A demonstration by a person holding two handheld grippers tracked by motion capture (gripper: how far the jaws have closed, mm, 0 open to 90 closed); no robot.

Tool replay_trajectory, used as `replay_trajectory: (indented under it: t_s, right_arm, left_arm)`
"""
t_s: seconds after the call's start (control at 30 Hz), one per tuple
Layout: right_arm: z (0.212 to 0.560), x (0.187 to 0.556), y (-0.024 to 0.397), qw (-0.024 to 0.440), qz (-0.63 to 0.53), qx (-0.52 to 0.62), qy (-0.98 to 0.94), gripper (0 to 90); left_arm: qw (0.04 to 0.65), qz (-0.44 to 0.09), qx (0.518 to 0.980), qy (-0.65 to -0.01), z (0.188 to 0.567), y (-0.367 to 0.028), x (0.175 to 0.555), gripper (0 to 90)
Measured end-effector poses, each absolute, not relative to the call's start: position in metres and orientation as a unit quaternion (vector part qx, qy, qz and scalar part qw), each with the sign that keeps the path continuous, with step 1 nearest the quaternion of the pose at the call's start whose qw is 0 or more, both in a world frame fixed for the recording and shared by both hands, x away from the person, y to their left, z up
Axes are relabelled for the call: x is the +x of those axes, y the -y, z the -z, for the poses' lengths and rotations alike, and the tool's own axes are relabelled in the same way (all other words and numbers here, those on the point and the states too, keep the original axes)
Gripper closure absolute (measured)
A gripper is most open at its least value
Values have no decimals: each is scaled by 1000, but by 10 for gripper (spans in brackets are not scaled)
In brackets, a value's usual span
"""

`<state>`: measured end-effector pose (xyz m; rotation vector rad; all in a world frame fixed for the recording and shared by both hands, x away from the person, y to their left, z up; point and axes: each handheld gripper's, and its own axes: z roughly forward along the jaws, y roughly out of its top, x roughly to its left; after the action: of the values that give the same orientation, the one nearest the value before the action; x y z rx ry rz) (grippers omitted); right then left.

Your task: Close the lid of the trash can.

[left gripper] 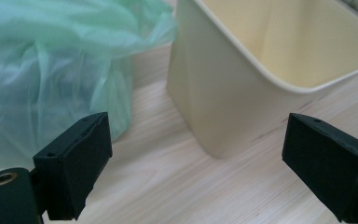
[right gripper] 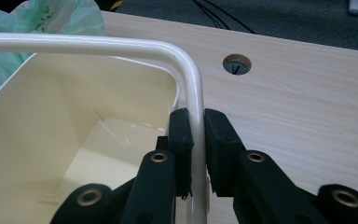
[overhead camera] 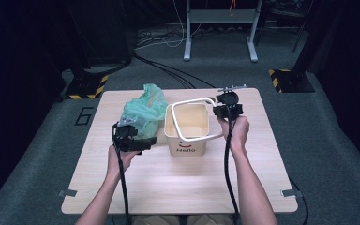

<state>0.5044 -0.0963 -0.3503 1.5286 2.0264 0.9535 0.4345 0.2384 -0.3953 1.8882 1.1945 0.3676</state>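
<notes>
Bucket at the middle of the table, cream-coloured, open at the top, "Hello" printed on the side facing the person. Its white handle is swung up and stands tilted above the rim, and the right gripper has it: in the right gripper view both black pads are clamped on the handle tube just below its rounded corner, with the bare inside of the bucket to one side. The right hand grips that tool at the bucket's right edge. Over on the bucket's left, a crumpled green plastic bag sits right beside it, close against the wall. The left gripper hangs in front of the bag, jaws spread wide and nothing between them; its own view looks past the two pads at the bag, the bucket wall and bare wood between. The left hand holds it low, near the table's left half.
</notes>
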Motion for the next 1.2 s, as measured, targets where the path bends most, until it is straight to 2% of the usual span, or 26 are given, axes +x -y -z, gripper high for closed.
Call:
replay_trajectory:
  t_s: [0.27, 0.4, 0.53, 0.73, 0.9, 1.13, 1.2]
  right_arm:
    - [357, 513, 79, 213, -328, 552, -737, 813]
    - [361, 516, 74, 209, -329, 556, -734, 813]
    - [365, 519, 67, 207, -322, 568, -729, 813]
    - [366, 524, 60, 217, -317, 589, -711, 813]
    - [368, 526, 58, 219, -311, 601, -703, 811]
    - [370, 527, 61, 200, -328, 604, -698, 785]
    - [372, 527, 63, 194, -336, 604, -696, 780]
  left_arm:
    - [439, -161, 751, -467, 367, -226, 442, 117]
    - [440, -166, 753, -461, 357, -217, 447, 223]
    - [434, -169, 760, -454, 351, -208, 455, 240]
    - [415, -154, 773, -455, 355, -192, 472, 293]
    - [395, -143, 785, -456, 364, -183, 484, 377]
    - [370, -123, 797, -462, 377, -178, 496, 508]
    - [375, -118, 793, -466, 378, -180, 498, 515]
